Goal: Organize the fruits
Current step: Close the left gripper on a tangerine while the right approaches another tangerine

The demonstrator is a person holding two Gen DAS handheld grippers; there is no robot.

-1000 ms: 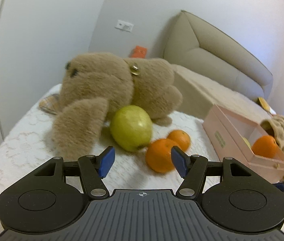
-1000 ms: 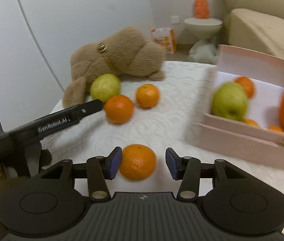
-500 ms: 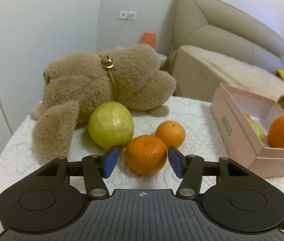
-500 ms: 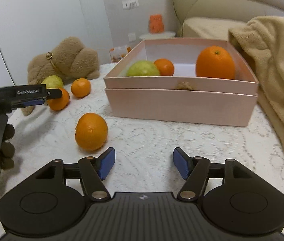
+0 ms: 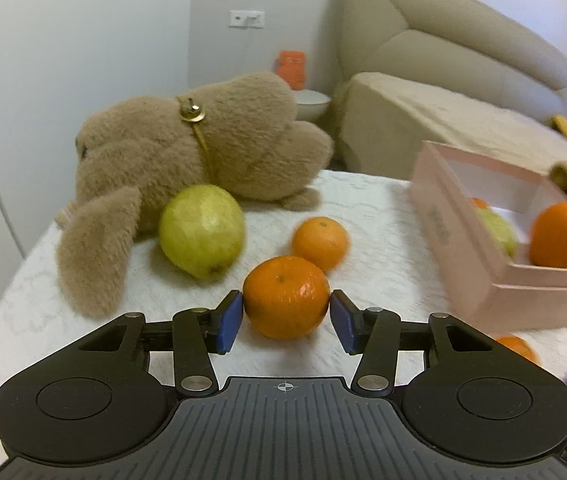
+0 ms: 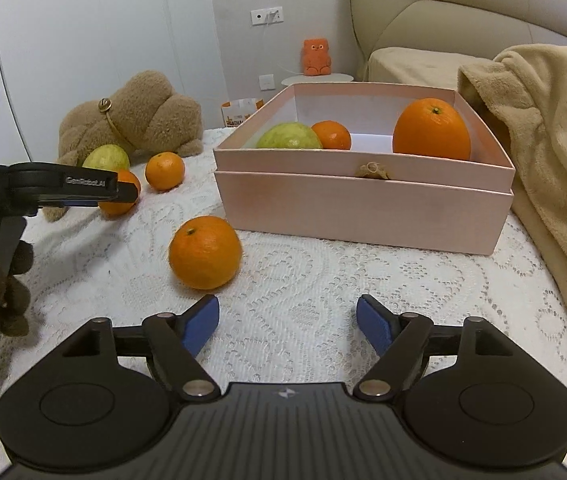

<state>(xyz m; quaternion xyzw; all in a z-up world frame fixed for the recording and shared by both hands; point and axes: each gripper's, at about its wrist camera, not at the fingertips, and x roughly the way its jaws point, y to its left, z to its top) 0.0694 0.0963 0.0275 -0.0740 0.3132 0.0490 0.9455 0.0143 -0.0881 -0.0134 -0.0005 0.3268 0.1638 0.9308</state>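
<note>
My left gripper (image 5: 286, 322) has its blue pads against both sides of a tangerine (image 5: 285, 297) on the white lace tablecloth. A second tangerine (image 5: 320, 242) and a green guava (image 5: 201, 235) lie just beyond it. The pink box (image 6: 363, 196) holds a large orange (image 6: 431, 129), a guava (image 6: 289, 137) and a small tangerine (image 6: 331, 135). My right gripper (image 6: 287, 322) is open and empty above the cloth; a loose tangerine (image 6: 205, 252) lies ahead of its left finger. The left gripper (image 6: 123, 190) also shows in the right wrist view.
A brown plush toy (image 5: 187, 160) lies behind the guava at the table's far left. A beige blanket (image 6: 543, 152) drapes over the table's right side, touching the box. A sofa (image 5: 443, 80) stands behind the table.
My left gripper has closed in until its pads touch the near tangerine. My right gripper has opened, drawn back from the loose tangerine and turned toward the box.
</note>
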